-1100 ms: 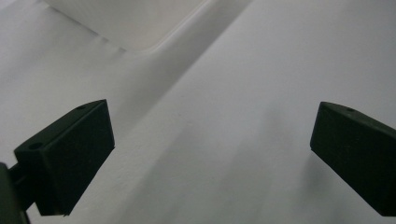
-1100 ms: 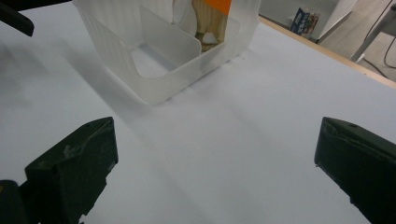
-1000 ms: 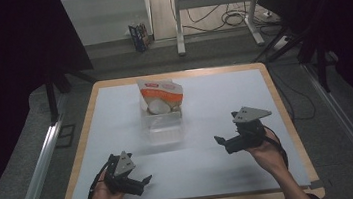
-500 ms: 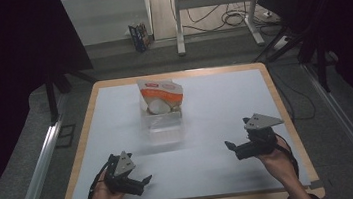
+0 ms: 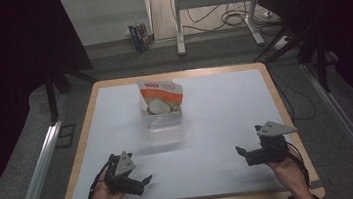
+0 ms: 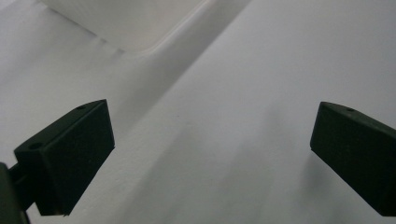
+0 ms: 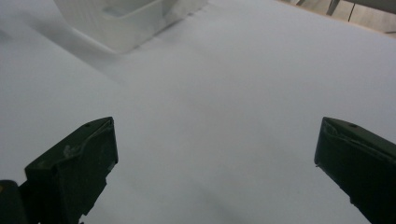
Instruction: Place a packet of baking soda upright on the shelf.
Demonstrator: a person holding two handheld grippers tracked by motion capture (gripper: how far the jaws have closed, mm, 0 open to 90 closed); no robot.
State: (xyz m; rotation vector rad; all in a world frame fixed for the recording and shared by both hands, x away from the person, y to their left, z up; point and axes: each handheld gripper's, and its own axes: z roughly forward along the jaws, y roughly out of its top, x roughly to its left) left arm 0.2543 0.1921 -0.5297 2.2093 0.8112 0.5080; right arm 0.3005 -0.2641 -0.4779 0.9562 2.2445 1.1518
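An orange and white pouch (image 5: 161,95) stands upright inside a clear plastic container (image 5: 164,126) at the middle of the white table (image 5: 225,104). My left gripper (image 5: 145,182) rests low at the front left, open, with nothing between its jaws. My right gripper (image 5: 241,153) sits at the front right, open and empty, its grey plate on top. In the left gripper view, the gripper (image 6: 212,154) faces bare table with the container's corner (image 6: 126,23) ahead. The right gripper (image 7: 217,165) looks toward the container (image 7: 126,21) at upper left.
The table has a wooden rim (image 5: 89,102). Beyond the far edge lies grey floor with a small box (image 5: 139,36), a metal stand (image 5: 214,9) and cables (image 5: 236,19). Metal rails (image 5: 41,165) run along both sides.
My right gripper has drawn back toward the front right edge of the table and lowered. The left gripper has stayed in place.
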